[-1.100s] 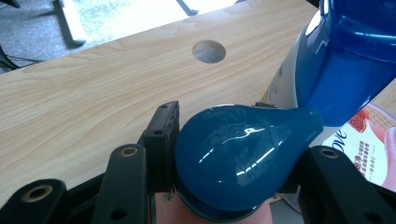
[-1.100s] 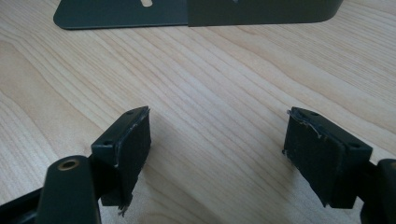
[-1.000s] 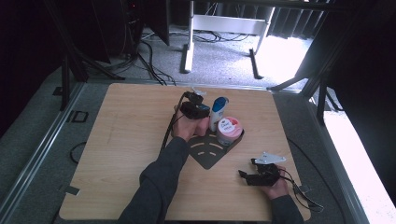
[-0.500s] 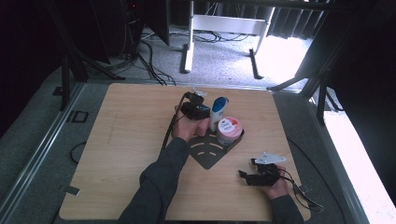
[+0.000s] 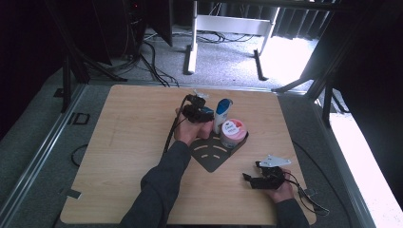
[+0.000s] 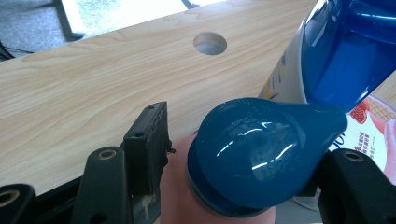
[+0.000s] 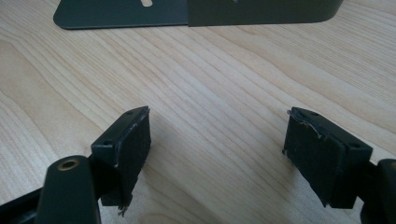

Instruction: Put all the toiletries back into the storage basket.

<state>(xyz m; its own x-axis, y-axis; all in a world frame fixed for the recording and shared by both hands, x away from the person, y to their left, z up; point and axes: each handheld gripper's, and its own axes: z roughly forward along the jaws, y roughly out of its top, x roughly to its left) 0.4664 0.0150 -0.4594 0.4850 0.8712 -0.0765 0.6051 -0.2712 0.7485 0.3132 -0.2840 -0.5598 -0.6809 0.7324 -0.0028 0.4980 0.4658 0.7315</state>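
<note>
Your left gripper (image 5: 205, 115) sits near the middle of the table (image 5: 123, 142), toward the far side. Between its fingers (image 6: 147, 140) stands a bottle with a flip cap (image 6: 261, 149), with a gap beside the left finger. Just behind that one stands a taller bottle (image 5: 222, 114). Right of the bottles is a round tub (image 5: 233, 133). They all stand on a flat rack (image 5: 211, 159). Your right gripper (image 5: 249, 179) rests near the table's front right corner, well apart from the rack.
</note>
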